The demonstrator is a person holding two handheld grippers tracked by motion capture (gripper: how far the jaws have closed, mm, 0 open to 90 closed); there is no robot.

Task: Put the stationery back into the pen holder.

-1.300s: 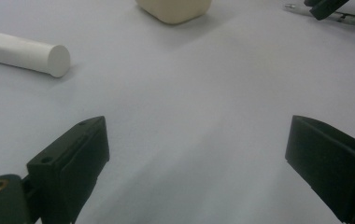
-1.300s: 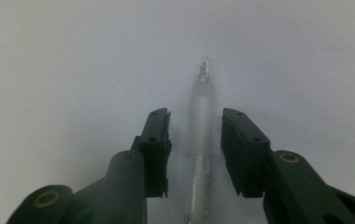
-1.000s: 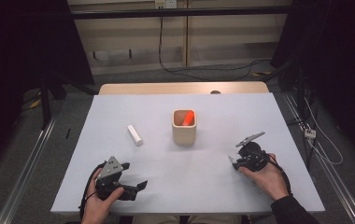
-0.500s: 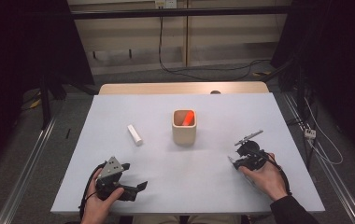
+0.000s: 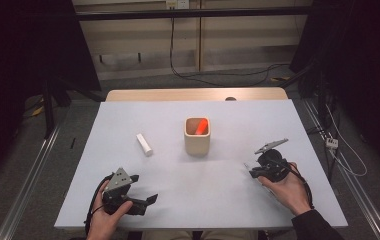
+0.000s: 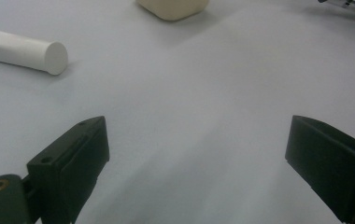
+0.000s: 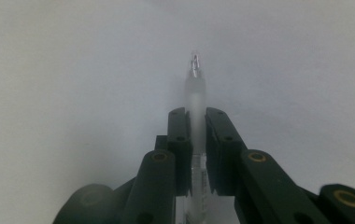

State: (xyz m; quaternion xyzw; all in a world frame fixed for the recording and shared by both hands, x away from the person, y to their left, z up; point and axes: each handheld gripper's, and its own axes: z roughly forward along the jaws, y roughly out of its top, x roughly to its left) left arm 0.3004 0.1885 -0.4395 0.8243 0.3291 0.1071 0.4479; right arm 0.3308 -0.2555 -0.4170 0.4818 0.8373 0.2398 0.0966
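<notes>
Jaws of the right gripper pinch what looks like a slim, frosted clear plastic pen, right of and nearer than the square beige cup. The left gripper, jaws wide apart, rests nearer-left of that cup; a white cylinder lies left.

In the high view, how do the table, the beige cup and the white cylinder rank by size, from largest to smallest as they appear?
1. The table, by far the largest.
2. The beige cup, standing near the middle.
3. The white cylinder, lying to the cup's left; it is about as long as the cup is tall, but much thinner.
</notes>
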